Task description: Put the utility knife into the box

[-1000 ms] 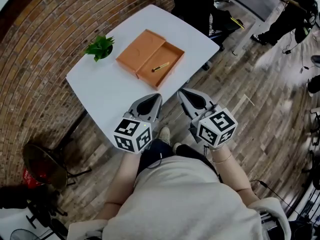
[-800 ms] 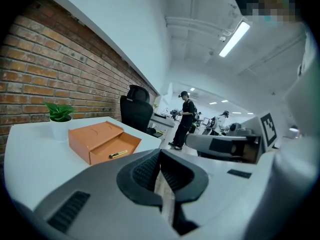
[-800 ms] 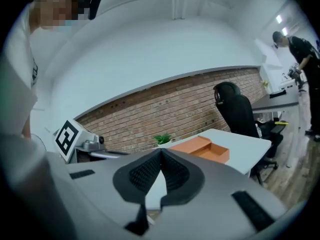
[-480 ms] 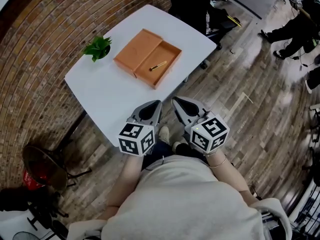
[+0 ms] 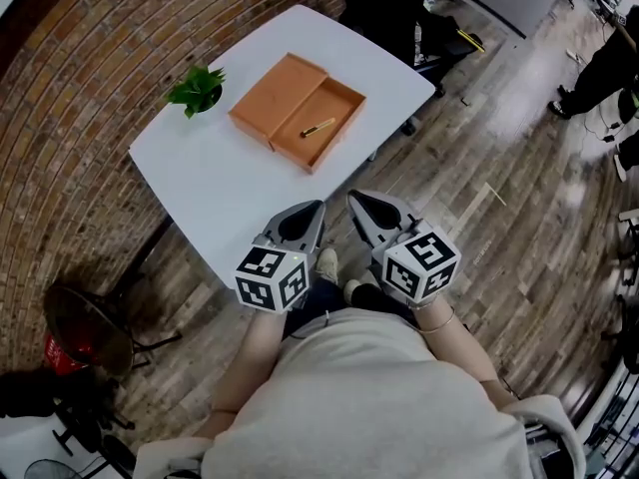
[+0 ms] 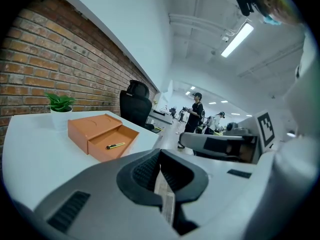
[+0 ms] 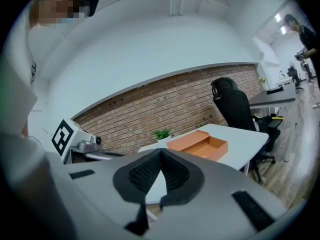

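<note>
An orange box (image 5: 297,111) stands open on the white table (image 5: 220,183), its lid lying flat on the left. A yellow utility knife (image 5: 319,128) lies inside the box's tray, also seen as the knife (image 6: 115,145) in the left gripper view. My left gripper (image 5: 318,206) is held low at the table's near edge, shut and empty. My right gripper (image 5: 352,198) hangs beside it over the floor, shut with nothing between its jaws. Both are well short of the box (image 7: 198,145).
A small potted plant (image 5: 198,92) stands at the table's left corner. A black office chair (image 7: 235,110) stands beyond the table's far end. A brick wall (image 5: 90,88) runs along the left. People (image 6: 193,113) stand in the room behind.
Both grippers drew slightly back toward my body and closer together, then held. The knife and box have not moved.
</note>
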{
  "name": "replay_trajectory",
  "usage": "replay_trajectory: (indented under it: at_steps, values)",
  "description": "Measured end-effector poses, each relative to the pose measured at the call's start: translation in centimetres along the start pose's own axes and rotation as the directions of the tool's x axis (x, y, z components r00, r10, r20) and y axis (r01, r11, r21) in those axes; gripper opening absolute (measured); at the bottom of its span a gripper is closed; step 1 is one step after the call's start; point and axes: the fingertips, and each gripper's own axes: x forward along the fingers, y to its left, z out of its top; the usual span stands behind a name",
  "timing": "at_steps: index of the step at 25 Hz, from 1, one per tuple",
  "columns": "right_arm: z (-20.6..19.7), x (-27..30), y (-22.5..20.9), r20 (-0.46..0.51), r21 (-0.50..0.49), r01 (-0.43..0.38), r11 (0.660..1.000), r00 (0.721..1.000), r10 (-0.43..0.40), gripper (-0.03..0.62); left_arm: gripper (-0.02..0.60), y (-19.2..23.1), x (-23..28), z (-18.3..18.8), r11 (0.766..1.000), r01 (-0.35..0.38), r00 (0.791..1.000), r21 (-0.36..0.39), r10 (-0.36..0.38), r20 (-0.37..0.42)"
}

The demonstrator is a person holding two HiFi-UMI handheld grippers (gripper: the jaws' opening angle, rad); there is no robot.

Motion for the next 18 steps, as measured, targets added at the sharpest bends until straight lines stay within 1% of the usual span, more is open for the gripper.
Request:
replay_trajectory:
  at_steps: [3, 9, 15, 18]
  values:
    - [-0.2, 0.0, -0.1, -0.011, -0.022, 0.0, 1.0, 1.0, 0.0, -0.002, 0.006, -0.1, 0.1, -0.1, 1.0, 0.004, 1.0, -0.002, -0.004, -0.001]
    - [-0.2, 0.0, -0.2, -0.008, -0.026, 0.012, 1.0, 1.0, -0.012, -0.002, 0.006, 0.6, 0.0, -0.1, 1.0, -0.005, 1.0, -0.013, 0.005, -0.003]
    - [-0.3, 0.3, -0.7, -0.011, -0.023, 0.025, 0.999, 1.0, -0.025, -0.002, 0.006, 0.4, 0.7, -0.4, 0.999, 0.028, 0.999, -0.014, -0.029, -0.021]
    - [-0.6, 0.6, -1.0, -0.019, -0.023, 0.028, 0.999, 0.999, -0.029, -0.002, 0.006, 0.4, 1.1, -0.6, 0.999, 0.033, 0.999, 0.0, -0.033, -0.033]
